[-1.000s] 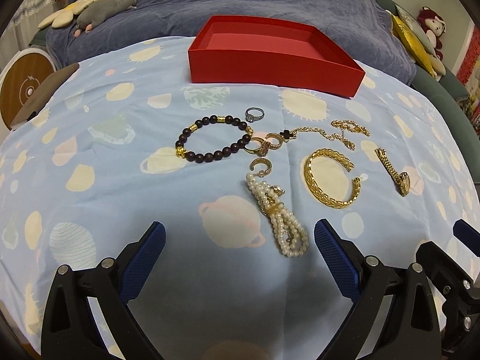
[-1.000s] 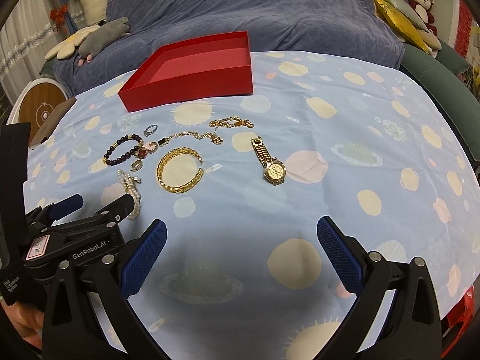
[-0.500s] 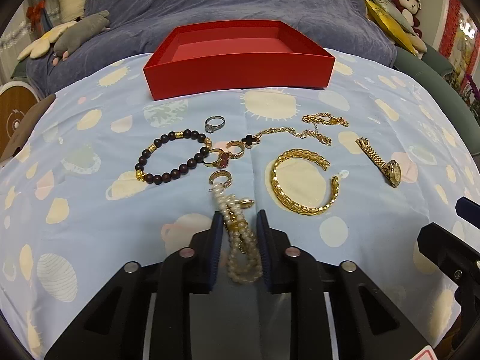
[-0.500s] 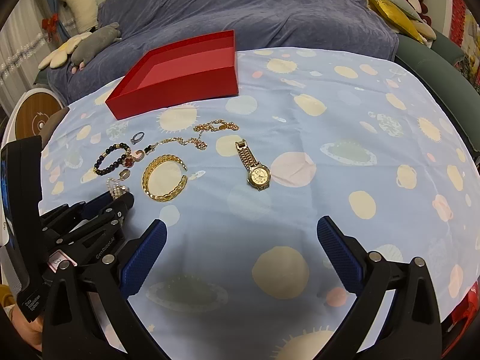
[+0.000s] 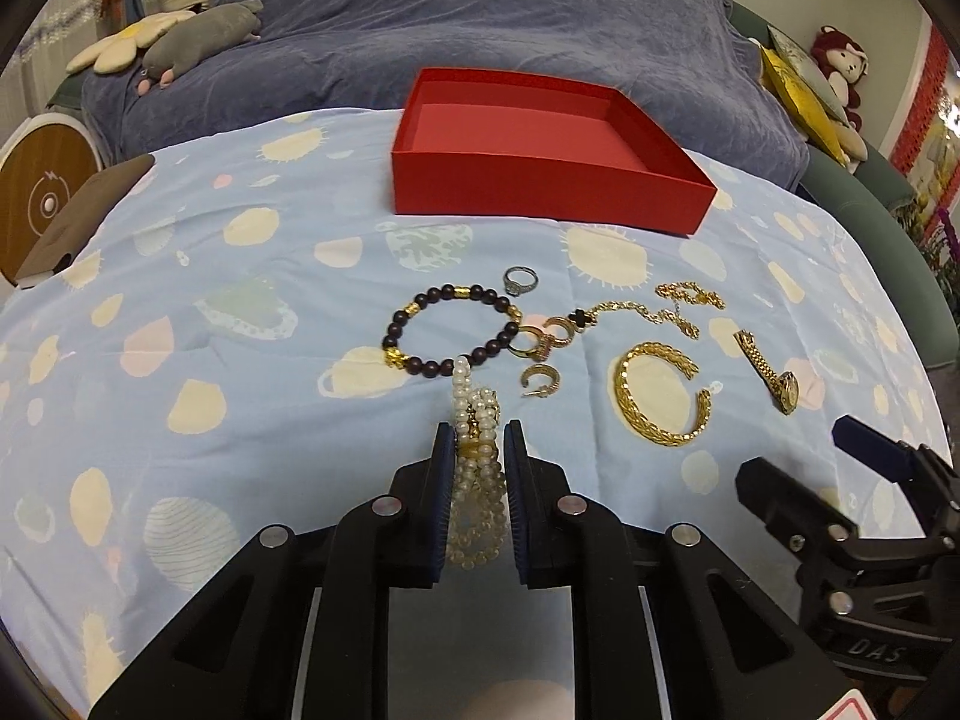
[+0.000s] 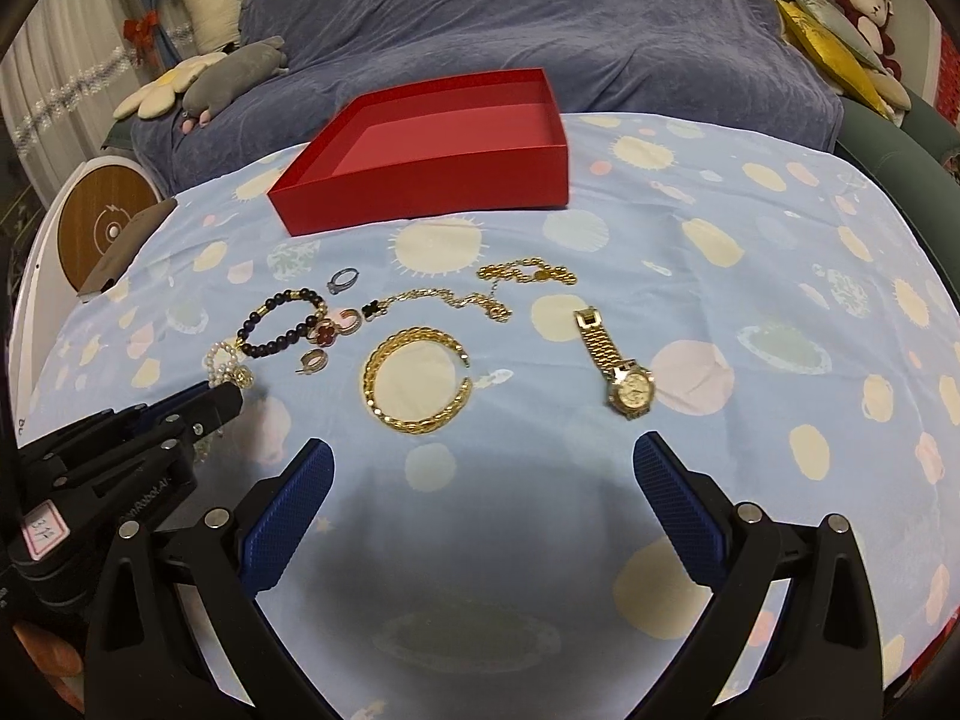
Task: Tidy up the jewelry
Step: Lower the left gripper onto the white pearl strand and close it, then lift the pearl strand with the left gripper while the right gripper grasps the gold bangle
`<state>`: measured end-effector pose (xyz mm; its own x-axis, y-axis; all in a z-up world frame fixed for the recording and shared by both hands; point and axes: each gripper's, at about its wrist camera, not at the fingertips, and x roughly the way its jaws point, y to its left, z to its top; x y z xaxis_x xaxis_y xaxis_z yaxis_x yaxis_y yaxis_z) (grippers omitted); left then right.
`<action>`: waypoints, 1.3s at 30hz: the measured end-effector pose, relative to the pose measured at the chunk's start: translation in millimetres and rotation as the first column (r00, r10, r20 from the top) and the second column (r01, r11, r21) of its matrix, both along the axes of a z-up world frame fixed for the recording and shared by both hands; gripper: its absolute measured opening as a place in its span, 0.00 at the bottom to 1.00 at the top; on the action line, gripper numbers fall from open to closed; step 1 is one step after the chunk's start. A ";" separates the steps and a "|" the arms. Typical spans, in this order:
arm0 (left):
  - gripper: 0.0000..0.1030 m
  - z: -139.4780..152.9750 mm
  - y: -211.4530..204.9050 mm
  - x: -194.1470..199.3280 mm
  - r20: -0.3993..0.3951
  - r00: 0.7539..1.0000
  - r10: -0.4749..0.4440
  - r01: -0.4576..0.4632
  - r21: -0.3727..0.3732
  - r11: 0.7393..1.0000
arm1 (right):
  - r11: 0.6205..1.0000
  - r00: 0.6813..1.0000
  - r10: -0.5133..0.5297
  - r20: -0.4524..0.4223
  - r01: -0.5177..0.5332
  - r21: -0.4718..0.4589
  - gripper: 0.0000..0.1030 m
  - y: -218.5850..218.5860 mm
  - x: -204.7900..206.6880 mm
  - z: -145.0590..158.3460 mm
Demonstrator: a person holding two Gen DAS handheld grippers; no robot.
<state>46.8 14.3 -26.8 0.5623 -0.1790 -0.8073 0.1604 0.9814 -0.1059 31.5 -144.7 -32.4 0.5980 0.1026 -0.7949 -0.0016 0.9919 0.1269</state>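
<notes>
My left gripper [image 5: 478, 438] is shut on a pearl bracelet [image 5: 476, 420], whose free end hangs over the cloth near a dark bead bracelet [image 5: 447, 330]. It also shows in the right wrist view [image 6: 225, 363]. On the cloth lie a silver ring [image 5: 519, 281], gold rings [image 5: 543, 339], a gold hoop earring [image 5: 540, 378], a gold chain [image 5: 654, 309], a gold cuff bangle [image 5: 660, 393] and a gold watch [image 5: 771, 369]. An empty red box [image 5: 546, 192] stands behind them. My right gripper [image 6: 480, 480] is open and empty, nearer than the bangle [image 6: 414, 381] and the watch [image 6: 618, 369].
The table has a light blue patterned cloth [image 5: 210, 330]. A bed with a purple cover [image 5: 480, 30] and plush toys [image 5: 180, 42] lies behind. A round wooden-topped object [image 5: 48, 198] stands at the left edge. A green sofa arm [image 5: 870, 210] is at the right.
My left gripper went from open to shut on the pearl bracelet, then lifted it and carried it left and forward toward the bead bracelet. The right gripper stayed open and drew a little closer to the jewelry.
</notes>
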 end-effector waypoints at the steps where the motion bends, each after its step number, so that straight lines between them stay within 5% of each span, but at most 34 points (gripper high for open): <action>1: 0.14 1.9 5.0 -0.2 0.002 1.000 0.007 -0.007 -0.005 1.000 | 1.000 1.000 0.013 -0.009 -0.013 0.001 0.91 4.8 3.0 -4.2; 6: 0.14 5.1 24.5 -0.3 0.007 0.999 0.037 -0.037 -0.006 0.999 | 0.999 0.998 0.037 -0.044 -0.037 -0.002 0.71 23.0 15.9 -23.0; 13: 0.14 2.8 41.2 3.1 -0.015 0.998 0.061 -0.061 -0.028 0.998 | 1.000 1.000 -0.018 -0.019 0.018 0.011 0.66 29.7 33.2 -28.9; 18: 0.14 1.4 44.8 6.2 -0.025 0.998 0.061 -0.062 -0.044 0.997 | 0.998 0.999 -0.051 0.009 0.051 -0.032 0.53 34.2 44.9 -30.9; 30: 0.14 -3.6 48.0 13.2 -0.048 0.997 0.062 -0.065 -0.058 0.996 | 0.999 0.999 -0.028 0.039 0.030 -0.037 0.52 28.4 43.8 -25.8; 39: 0.14 13.5 36.1 12.7 -0.019 0.999 0.042 -0.043 -0.079 0.996 | 1.000 0.994 -0.007 0.109 0.005 0.016 0.52 23.2 31.2 12.6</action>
